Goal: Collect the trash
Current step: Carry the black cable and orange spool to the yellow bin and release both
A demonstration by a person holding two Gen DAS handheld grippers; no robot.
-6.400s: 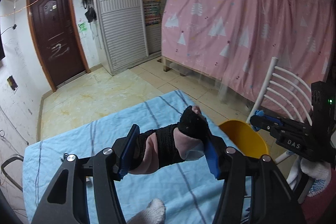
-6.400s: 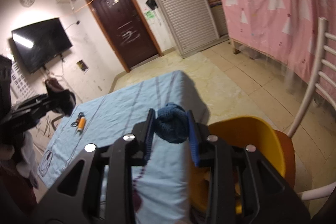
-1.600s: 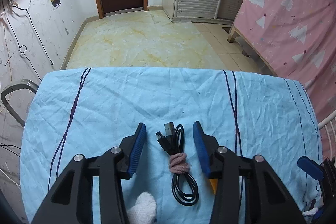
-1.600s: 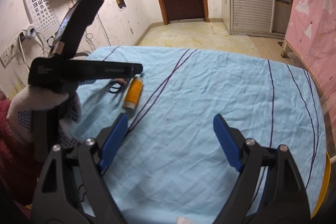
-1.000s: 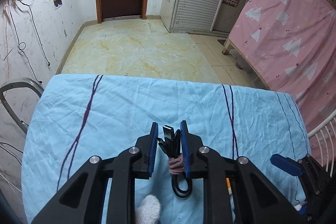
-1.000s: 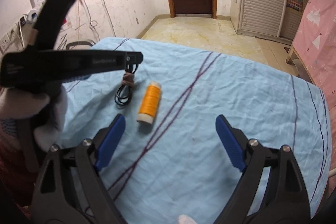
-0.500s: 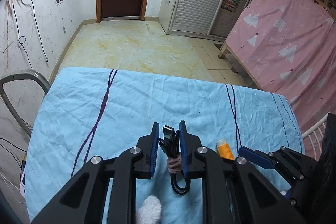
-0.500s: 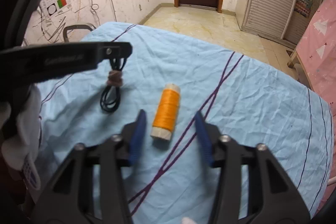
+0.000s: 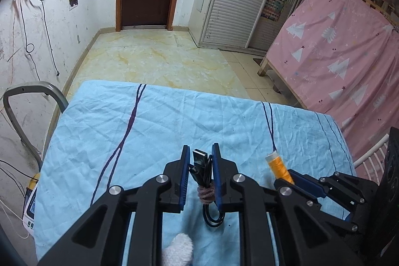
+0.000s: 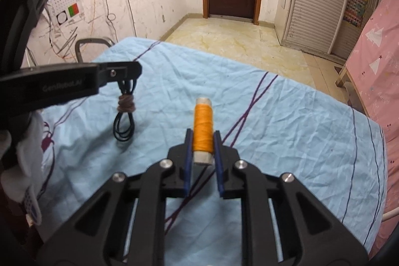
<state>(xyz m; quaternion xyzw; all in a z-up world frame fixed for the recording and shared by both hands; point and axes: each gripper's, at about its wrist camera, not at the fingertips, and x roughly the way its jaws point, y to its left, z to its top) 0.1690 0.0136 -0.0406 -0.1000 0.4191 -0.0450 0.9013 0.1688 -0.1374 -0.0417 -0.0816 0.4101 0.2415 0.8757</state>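
Clamping both finds: left gripper (image 9: 199,178) holds the coiled black cable (image 9: 204,175) aloft, right gripper (image 10: 202,158) has just closed on the orange thread spool (image 10: 203,130) upon the blue-sheeted bench (image 10: 286,121). Next, I judge, lift and bin.

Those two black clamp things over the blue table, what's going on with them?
A person holds one in each hand and is clearing bits off the blue tablecloth. The left gripper is shut on a coiled black cable, which hangs lifted above the cloth. The right gripper has just been closing and now clamps an orange thread spool, which seems to lie on the cloth, not yet lifted.
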